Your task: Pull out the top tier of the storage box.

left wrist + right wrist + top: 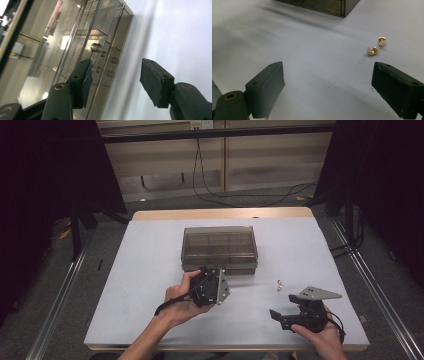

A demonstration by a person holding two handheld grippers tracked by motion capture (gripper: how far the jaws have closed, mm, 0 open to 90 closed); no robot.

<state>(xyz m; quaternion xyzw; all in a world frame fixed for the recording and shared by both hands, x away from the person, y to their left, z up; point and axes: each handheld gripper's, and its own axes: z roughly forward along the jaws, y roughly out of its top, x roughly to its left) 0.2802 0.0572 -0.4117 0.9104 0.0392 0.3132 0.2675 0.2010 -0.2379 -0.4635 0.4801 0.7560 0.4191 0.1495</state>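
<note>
While my left gripper (210, 279) gapes empty at the box (219, 246), the earrings (377, 46) lie ahead-right of my wide-open right gripper (328, 86), the nearer one.

— How many boxes on the bench (150, 285)?
— One smoky clear compartment box (219, 246), lid down.
— And the small gold pieces?
— Two gold earrings (377, 46), lying just beside each other.
— Grippers?
— Two: the left gripper (113, 82) and the right gripper (327, 90), each with two black fingers (265, 87)
</note>
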